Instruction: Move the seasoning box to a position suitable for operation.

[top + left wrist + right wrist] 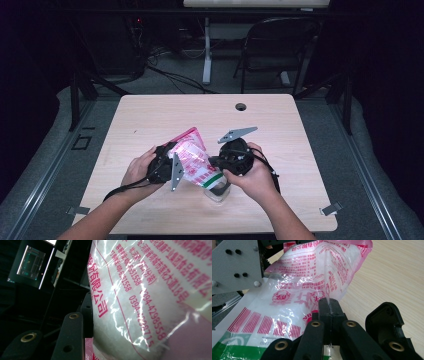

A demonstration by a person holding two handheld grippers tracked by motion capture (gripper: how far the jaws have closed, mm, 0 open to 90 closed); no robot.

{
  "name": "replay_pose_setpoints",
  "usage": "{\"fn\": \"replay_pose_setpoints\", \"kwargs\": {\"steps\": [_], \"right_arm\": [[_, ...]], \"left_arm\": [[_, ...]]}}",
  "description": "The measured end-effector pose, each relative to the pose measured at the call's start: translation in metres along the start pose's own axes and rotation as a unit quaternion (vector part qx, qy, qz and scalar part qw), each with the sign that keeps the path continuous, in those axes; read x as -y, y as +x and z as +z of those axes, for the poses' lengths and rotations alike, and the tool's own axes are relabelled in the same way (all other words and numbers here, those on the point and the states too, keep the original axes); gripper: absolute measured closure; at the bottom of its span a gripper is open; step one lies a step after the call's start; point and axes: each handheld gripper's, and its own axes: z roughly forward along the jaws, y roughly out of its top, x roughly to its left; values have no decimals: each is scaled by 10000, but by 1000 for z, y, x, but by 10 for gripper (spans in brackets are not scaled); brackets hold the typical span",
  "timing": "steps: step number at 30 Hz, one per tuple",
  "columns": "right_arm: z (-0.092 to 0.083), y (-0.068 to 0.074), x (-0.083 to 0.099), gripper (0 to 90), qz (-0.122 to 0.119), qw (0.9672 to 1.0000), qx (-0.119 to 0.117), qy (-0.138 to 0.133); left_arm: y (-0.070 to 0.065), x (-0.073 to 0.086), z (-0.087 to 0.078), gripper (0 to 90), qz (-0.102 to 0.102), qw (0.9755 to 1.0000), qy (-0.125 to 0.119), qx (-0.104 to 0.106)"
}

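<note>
Pink-printed clear bag (194, 159) of white granules, tilted above table.

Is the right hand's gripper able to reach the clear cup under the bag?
Probably not right now. The right gripper has its fingers pinched shut on the bag, and the clear cup sits below, with the bag hanging over it.

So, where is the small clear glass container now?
In the high view, the small clear glass container stands on the wooden table near its front edge, just under the tilted red-printed plastic bag.
</note>
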Motion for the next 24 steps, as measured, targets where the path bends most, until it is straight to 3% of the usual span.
{"fn": "replay_pose_setpoints", "kwargs": {"steps": [5, 24], "right_arm": [[2, -1, 2, 900, 16, 10000, 9, -35], [8, -4, 8, 900, 120, 9999, -57, -74]], "left_arm": [[0, 0, 1, 609, 137, 9998, 0, -140], [-1, 0, 0, 611, 488, 9985, 149, -192]]}}
